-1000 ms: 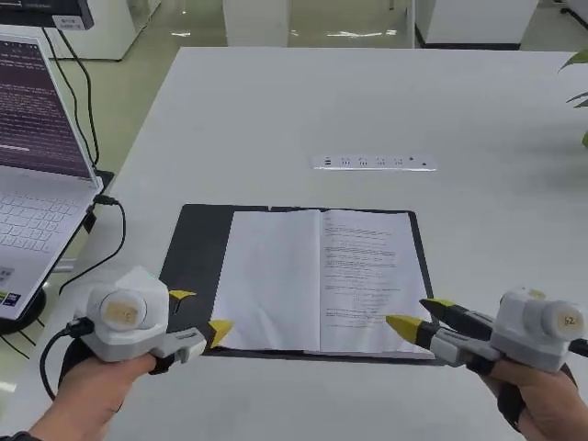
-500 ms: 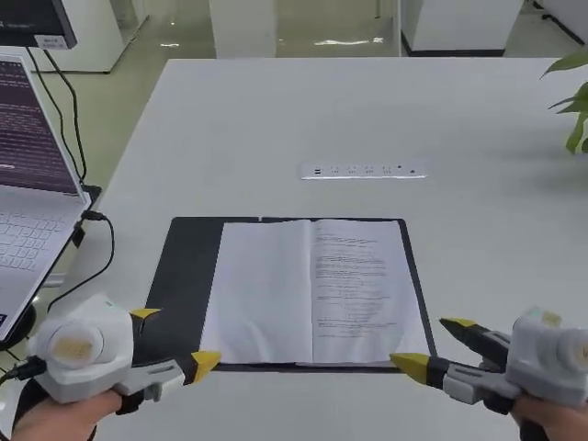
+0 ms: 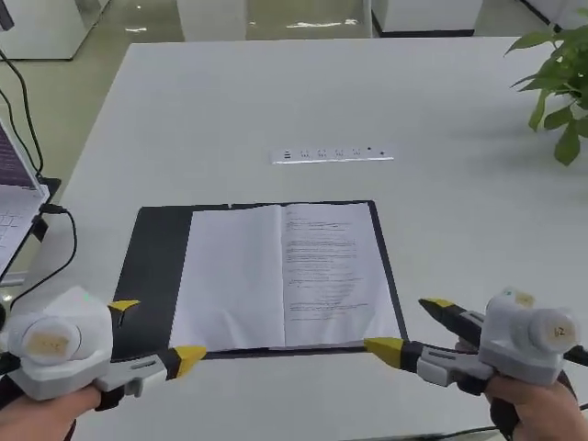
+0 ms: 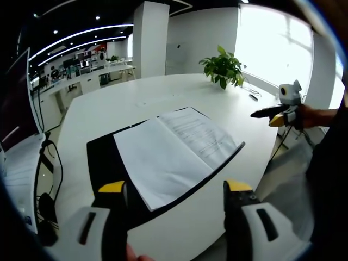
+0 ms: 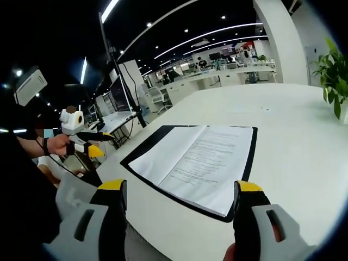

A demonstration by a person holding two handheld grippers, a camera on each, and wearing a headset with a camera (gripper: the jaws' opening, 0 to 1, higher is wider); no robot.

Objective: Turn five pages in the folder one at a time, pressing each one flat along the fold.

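One folder (image 3: 276, 276), left gripper (image 3: 157, 329), right gripper (image 3: 409, 325), jaws apart

Pretty standard big open-plan office. The white worktop (image 3: 276, 101) is wide, with a socket strip (image 3: 333, 154) sunk in toward its far side. There's a leafy plant (image 3: 556, 83) by the worktop's far right corner and a bright window (image 4: 272, 49) behind that. Left of the worktop are a laptop (image 3: 14, 207) and glossy floor (image 3: 55, 101). Beyond it: a white column (image 4: 149, 38), rows of desks (image 5: 239, 70), and light strips (image 5: 110, 9) on a dark ceiling.
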